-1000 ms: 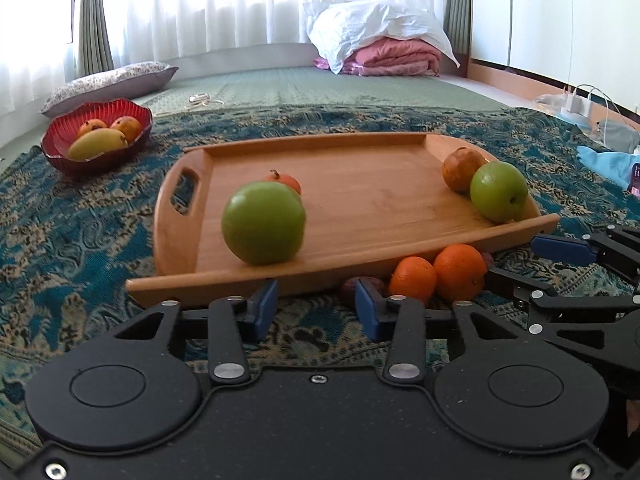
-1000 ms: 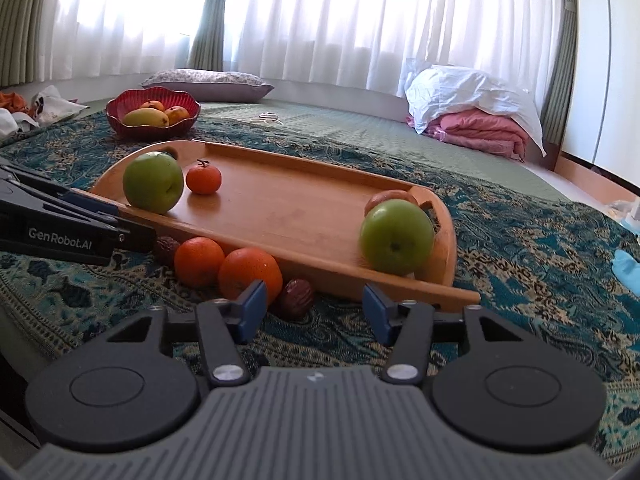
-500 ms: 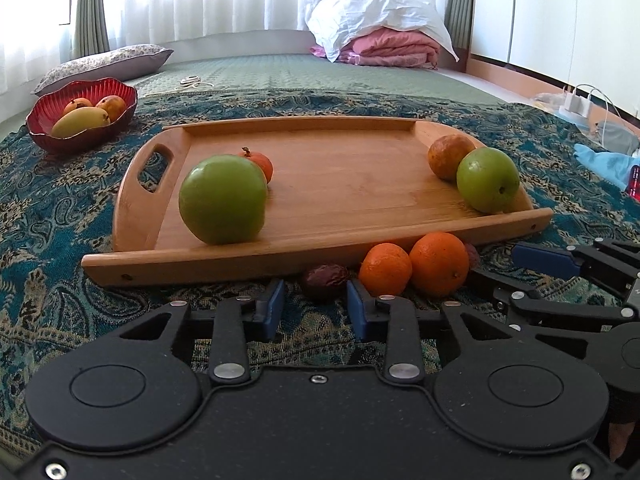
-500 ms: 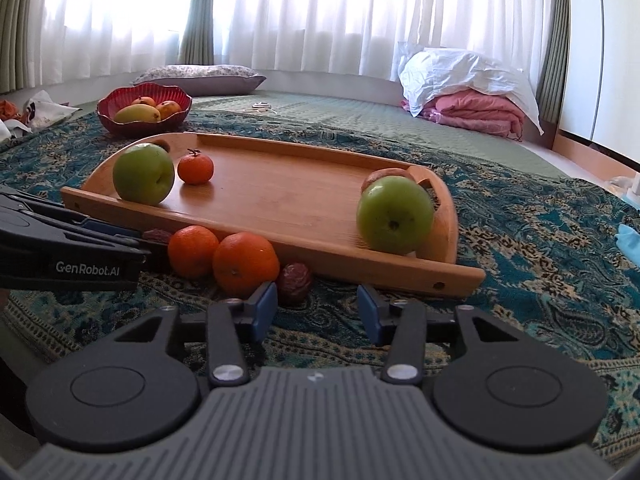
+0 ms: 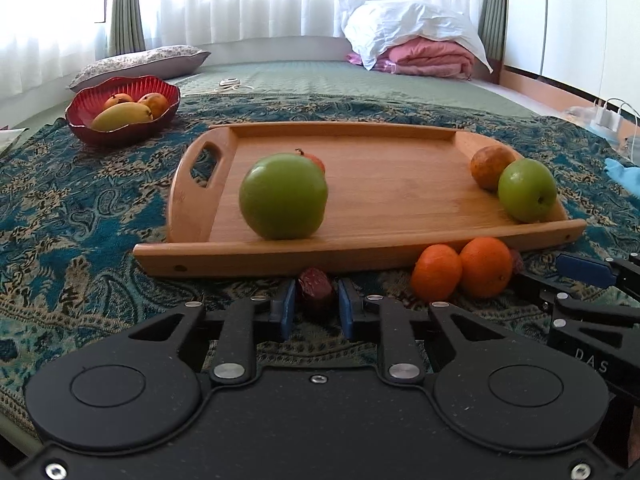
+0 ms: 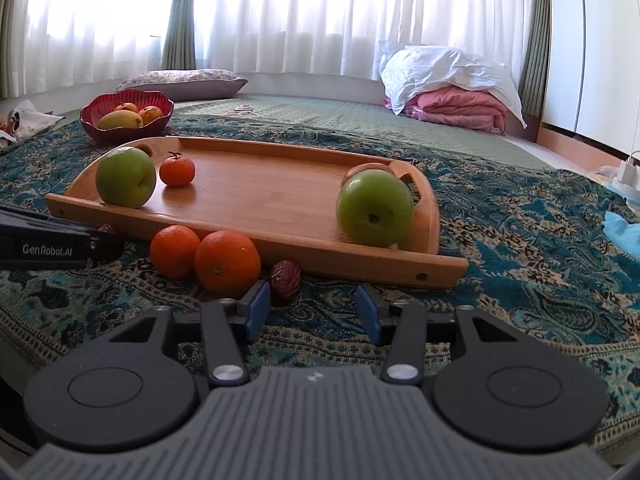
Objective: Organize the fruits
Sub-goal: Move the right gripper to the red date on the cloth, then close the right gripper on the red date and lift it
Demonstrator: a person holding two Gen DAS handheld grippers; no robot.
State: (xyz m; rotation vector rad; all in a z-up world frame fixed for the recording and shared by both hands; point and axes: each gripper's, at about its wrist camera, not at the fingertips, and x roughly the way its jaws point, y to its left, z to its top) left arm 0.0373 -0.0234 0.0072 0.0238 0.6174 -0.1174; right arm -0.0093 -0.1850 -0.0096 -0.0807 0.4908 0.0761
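Note:
A wooden tray (image 5: 380, 196) (image 6: 256, 192) lies on the patterned cloth, holding two green apples (image 5: 283, 196) (image 5: 526, 189), a small tangerine (image 6: 177, 169) and a brownish orange fruit (image 5: 491, 166). Two oranges (image 5: 436, 271) (image 5: 485, 267) lie on the cloth in front of the tray. My left gripper (image 5: 316, 307) is open, its pads on either side of a dark red date (image 5: 316, 289). My right gripper (image 6: 312, 312) is open and empty; a second date (image 6: 285, 276) lies just ahead of its left pad, beside the oranges (image 6: 227, 261).
A red bowl (image 5: 120, 110) (image 6: 126, 118) with a mango and other fruit stands at the far left. A grey pillow (image 5: 140, 63) and stacked bedding (image 5: 416, 48) lie behind. A charger and a blue cloth (image 5: 624, 172) lie at the right.
My left gripper has moved left and forward until the date sits between its pads. My right gripper has moved a little forward towards the second date.

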